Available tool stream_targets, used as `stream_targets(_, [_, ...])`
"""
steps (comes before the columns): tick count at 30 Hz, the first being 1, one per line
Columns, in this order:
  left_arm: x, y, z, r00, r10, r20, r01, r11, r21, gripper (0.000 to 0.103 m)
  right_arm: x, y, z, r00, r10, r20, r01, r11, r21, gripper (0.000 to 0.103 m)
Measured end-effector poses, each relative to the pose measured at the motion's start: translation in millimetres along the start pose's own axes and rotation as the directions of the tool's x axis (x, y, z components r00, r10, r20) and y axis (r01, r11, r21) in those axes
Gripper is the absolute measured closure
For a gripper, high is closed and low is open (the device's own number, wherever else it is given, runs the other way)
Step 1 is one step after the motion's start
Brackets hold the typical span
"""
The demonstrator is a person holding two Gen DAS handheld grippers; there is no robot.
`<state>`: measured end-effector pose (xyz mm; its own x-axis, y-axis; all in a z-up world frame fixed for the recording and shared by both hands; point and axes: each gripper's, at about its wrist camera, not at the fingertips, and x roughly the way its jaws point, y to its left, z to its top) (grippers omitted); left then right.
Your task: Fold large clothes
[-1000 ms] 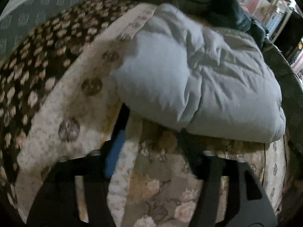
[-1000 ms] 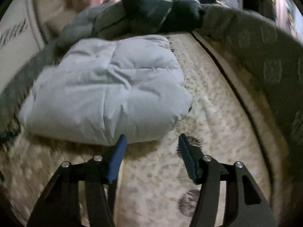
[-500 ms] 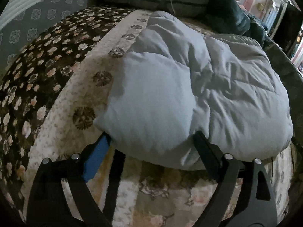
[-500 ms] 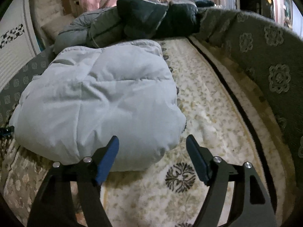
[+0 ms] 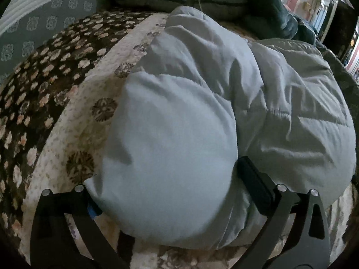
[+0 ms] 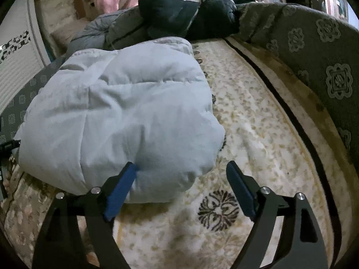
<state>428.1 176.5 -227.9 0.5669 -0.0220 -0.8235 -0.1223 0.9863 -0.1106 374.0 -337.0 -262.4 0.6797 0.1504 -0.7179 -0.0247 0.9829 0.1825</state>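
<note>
A puffy pale blue-grey coat [image 5: 179, 123] lies folded in a thick bundle on a flower-patterned bedspread [image 5: 74, 123]. My left gripper [image 5: 166, 179] straddles its near left bulge. The jaws are opening wide with the padding between them; the left finger is mostly hidden under the cloth. In the right wrist view the same coat [image 6: 125, 103] fills the left half. My right gripper [image 6: 181, 165] is at its near right corner, jaws opening. The blue left pad [image 6: 122, 188] touches the cloth, and the right finger hangs over the bare bedspread [image 6: 258, 145].
Dark and grey padded jackets [image 6: 186, 15] are heaped at the far end of the bed, also seen in the left wrist view as a jacket pile [image 5: 264, 11]. A grey patterned padded edge [image 6: 325, 67] runs along the right side. The bedspread's dark flowered band [image 5: 33, 112] lies left.
The left gripper has pushed forward from the bedspread onto the coat's near bulge and its jaws have spread. The right gripper has come nearer to the coat's corner and opened wider.
</note>
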Motion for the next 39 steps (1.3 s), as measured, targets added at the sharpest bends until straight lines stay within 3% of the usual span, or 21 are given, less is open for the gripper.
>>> stream_targets(3, [0,-4,-3,1.0,0.02,0.01,-0.02,0.999,0.035,0.003,4,-1,1,1.0,-0.002,-0.011,0.002,1.0,0.001,0.016])
stream_targets(8, [2,-9,-1,0.999,0.033,0.018,-0.034,0.998,0.049,0.003,-10,4,0,0.994,-0.089,0.057,0.092,0.995,-0.041,0.016])
stream_targets(13, [4,-11,2,0.999,0.029,0.019,-0.03,0.998,0.053,0.003,-7,0,0,0.995,-0.086,0.049,0.089,0.995,-0.041,0.012])
stream_targets(18, [5,-14,1,0.999,0.032,0.016,-0.033,0.998,0.057,0.003,-4,-1,5,0.997,-0.066,0.046,0.067,0.997,-0.025,0.011])
stream_targets(22, [0,-10,-1,0.999,0.032,0.013,-0.032,0.998,0.057,0.003,8,-6,2,1.0,-0.024,-0.005,0.024,1.0,0.013,0.002])
stream_targets(25, [0,-10,0,0.999,0.037,0.01,-0.037,0.998,0.058,0.003,10,-8,2,1.0,0.008,-0.03,-0.007,1.0,0.027,0.002])
stream_targets(28, [0,-12,1,0.999,0.043,0.007,-0.044,0.997,0.061,0.003,-1,-6,5,0.999,0.011,0.03,-0.011,1.0,-0.009,0.002])
stream_targets(34, [-1,-14,4,0.999,0.043,-0.001,-0.043,0.997,0.061,0.003,30,-5,15,0.993,0.106,-0.053,-0.105,0.994,0.013,0.002])
stream_targets(39, [-1,-14,-1,0.999,0.037,0.008,-0.038,0.998,0.06,0.003,33,12,8,0.991,0.13,-0.028,-0.131,0.991,-0.032,0.002])
